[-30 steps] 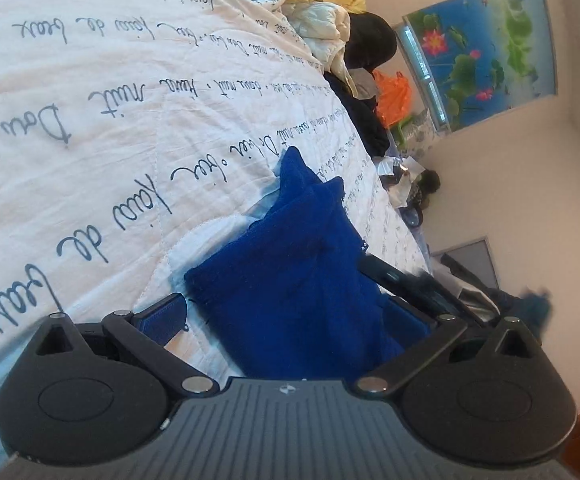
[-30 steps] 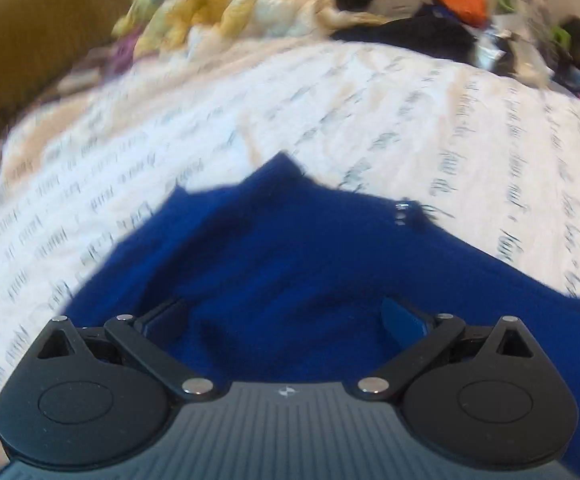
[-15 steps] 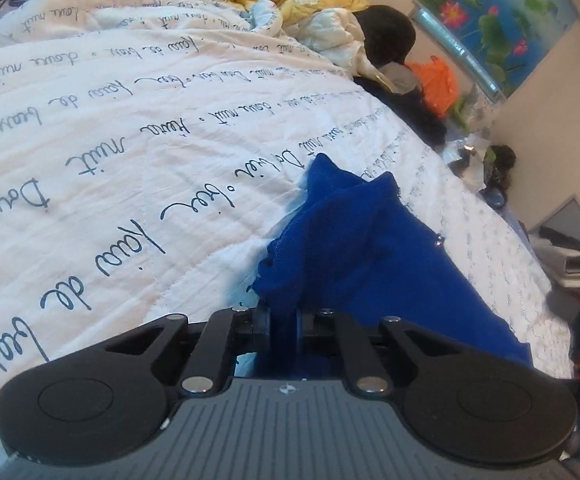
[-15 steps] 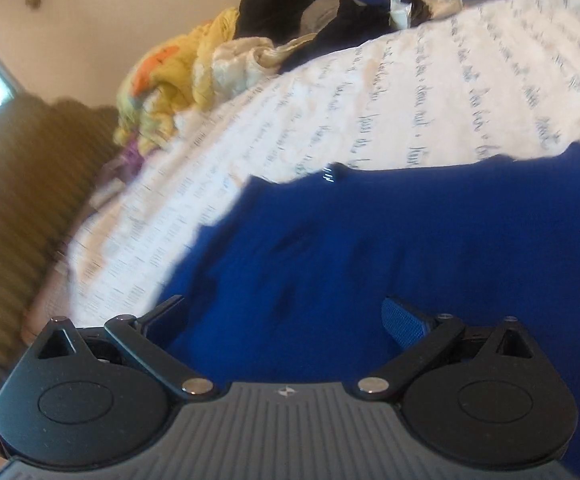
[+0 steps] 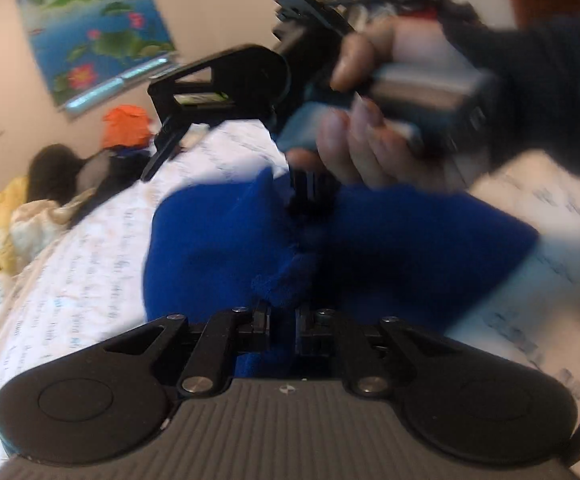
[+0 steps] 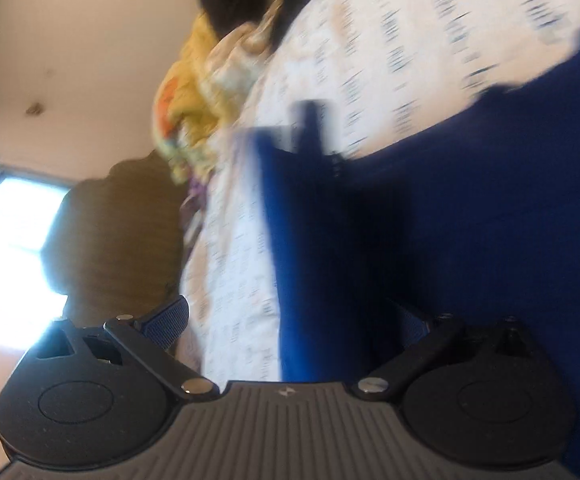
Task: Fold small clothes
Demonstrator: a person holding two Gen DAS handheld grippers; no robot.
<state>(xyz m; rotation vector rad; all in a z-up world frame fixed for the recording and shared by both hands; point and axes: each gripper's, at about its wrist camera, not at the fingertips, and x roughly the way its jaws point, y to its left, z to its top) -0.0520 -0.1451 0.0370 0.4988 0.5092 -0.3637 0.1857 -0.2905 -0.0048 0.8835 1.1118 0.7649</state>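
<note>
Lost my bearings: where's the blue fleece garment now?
Blue fleece garment lies on the script-printed white quilt, centre of left wrist view, pinched in the left gripper.

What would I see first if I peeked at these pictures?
First, the bright blue cloth, bunched in the middle of the white bed cover with writing. The left gripper pinches its near edge. Above it, a hand holds the right gripper, whose fingers stand wide open.
</note>
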